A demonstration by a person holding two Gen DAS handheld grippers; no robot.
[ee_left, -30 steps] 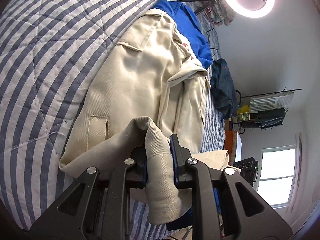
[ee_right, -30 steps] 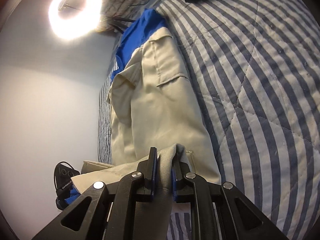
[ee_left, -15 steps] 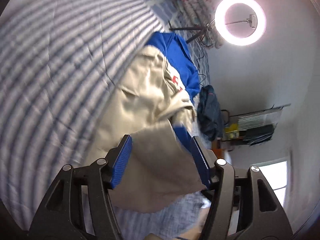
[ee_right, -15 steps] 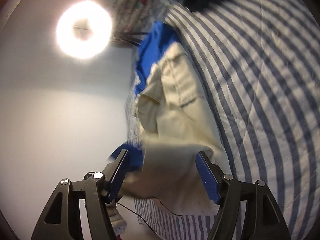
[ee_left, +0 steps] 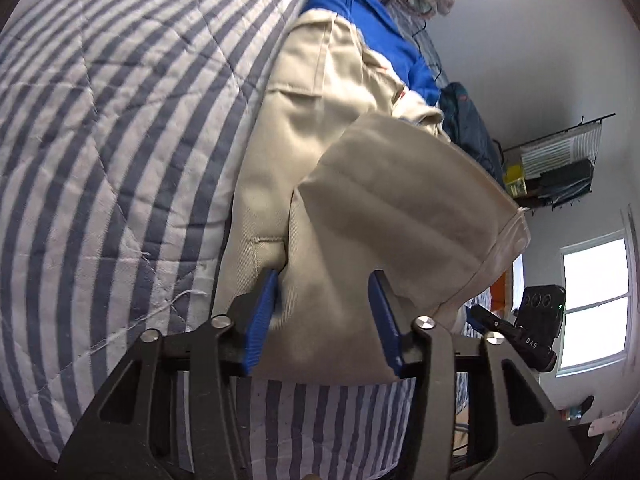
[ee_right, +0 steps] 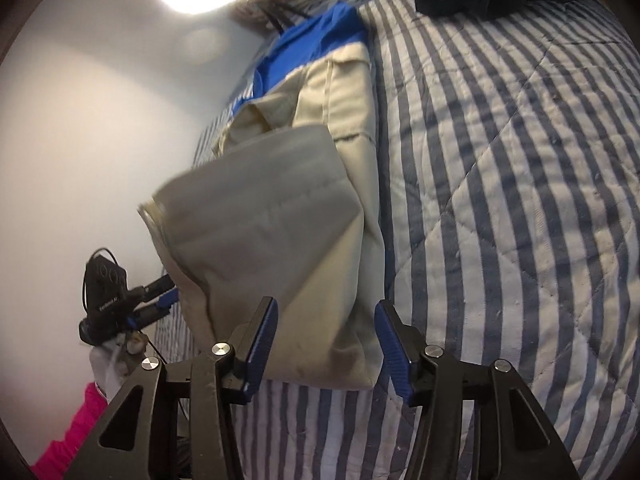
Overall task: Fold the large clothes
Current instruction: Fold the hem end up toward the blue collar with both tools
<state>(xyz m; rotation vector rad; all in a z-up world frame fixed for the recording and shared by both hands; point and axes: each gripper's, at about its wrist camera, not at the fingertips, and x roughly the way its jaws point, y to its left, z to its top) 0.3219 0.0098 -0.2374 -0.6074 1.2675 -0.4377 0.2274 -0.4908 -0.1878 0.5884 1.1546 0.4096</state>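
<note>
Left gripper (ee_left: 326, 316) hangs with its blue-padded jaws spread apart, gripping nothing; the beige cotton trousers (ee_left: 304, 152) lie just ahead of it on the blue-and-white striped quilted bed (ee_left: 120, 120). A folded-over flap of the trousers (ee_left: 400, 208) sits doubled onto the rest of the garment, its hem toward the room. Beneath the far end of the trousers a bright blue garment (ee_left: 384, 28) shows, and a dark teal garment (ee_left: 468, 124) lies beyond. Right gripper (ee_right: 324, 340) is likewise released, jaws wide, with the same flap (ee_right: 260, 208) just in front. Judging by this, one fold has been laid and let go. The next move probably calls for regrasping the doubled end with both grippers and carrying it toward the waistband, keeping the edges aligned.
</note>
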